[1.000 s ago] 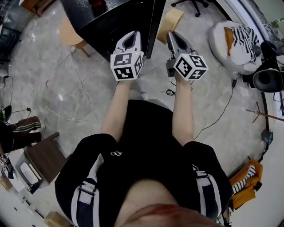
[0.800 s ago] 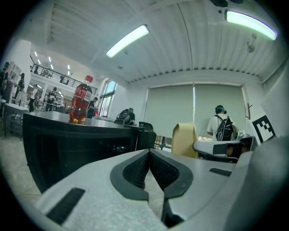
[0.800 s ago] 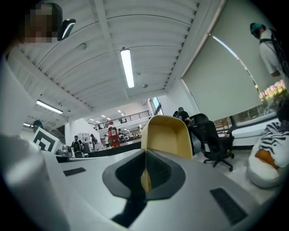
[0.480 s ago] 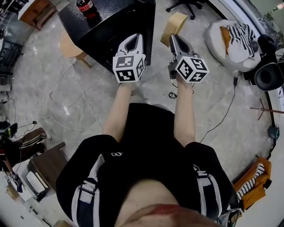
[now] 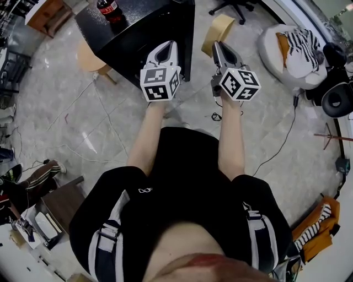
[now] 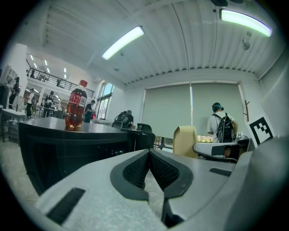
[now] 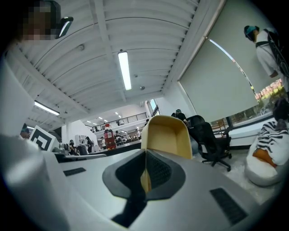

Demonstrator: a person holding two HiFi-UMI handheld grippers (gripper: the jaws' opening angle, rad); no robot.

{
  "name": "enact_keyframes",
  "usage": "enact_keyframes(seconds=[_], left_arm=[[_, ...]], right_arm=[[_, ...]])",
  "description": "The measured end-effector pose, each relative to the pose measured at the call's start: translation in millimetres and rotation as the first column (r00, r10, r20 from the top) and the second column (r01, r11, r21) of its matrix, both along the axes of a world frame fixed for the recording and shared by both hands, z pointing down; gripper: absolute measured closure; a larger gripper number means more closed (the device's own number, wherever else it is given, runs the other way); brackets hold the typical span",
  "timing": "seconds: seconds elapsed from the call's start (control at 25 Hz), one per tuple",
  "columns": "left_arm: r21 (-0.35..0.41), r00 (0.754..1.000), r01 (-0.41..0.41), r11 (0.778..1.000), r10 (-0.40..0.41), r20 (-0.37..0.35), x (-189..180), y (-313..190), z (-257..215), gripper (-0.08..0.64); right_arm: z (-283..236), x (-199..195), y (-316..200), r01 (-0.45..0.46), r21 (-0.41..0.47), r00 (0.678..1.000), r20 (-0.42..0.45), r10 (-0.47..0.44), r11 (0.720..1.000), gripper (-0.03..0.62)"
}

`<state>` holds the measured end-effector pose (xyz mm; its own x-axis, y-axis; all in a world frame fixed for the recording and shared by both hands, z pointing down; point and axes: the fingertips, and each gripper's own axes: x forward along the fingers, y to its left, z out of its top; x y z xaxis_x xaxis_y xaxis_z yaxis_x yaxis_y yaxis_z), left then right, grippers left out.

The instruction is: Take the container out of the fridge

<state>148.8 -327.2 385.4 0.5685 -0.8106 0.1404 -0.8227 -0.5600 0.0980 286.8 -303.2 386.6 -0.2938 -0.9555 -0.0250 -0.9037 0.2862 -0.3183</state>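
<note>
No fridge and no container show in any view. My left gripper (image 5: 166, 50) and right gripper (image 5: 220, 48) are held side by side at chest height, pointing forward. In the left gripper view the left gripper (image 6: 148, 153) has its jaws pressed together with nothing between them. The right gripper (image 7: 145, 157) is likewise shut and empty in the right gripper view. A black table (image 5: 144, 28) lies just beyond the left gripper, with a red-capped cola bottle (image 5: 107, 9) standing on it. The bottle (image 6: 76, 104) stands upright to the left.
A tan chair (image 5: 220, 26) stands ahead of the right gripper, a round wooden stool (image 5: 89, 55) left of the table. A white beanbag (image 5: 291, 50) with striped cloth lies at right. Cables cross the marble floor (image 5: 105, 121). A person with a backpack (image 6: 222, 127) stands far off.
The view has shifted a little toward the table, so the cola bottle has come into sight. Both grippers have stayed shut and kept their places relative to each other.
</note>
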Motion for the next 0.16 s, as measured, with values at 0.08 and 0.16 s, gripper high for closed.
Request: enact_keyframes(seconds=[0.08,0.16], left_arm=[[0.002,1.0,-0.001,1.0,0.001,0.0,0.1,-0.7,-0.3,0.551],[0.003,1.0,-0.001,1.0,0.001,-0.002,0.2,-1.4,-0.6,0.551]], right_arm=[[-0.1,0.3,-0.8,-0.001,0.001,1.0,-0.004,0.001,1.0,0.578],[-0.1,0.6,-1.4,-0.003,0.001,1.0,-0.008,0.003,1.0,0.578]])
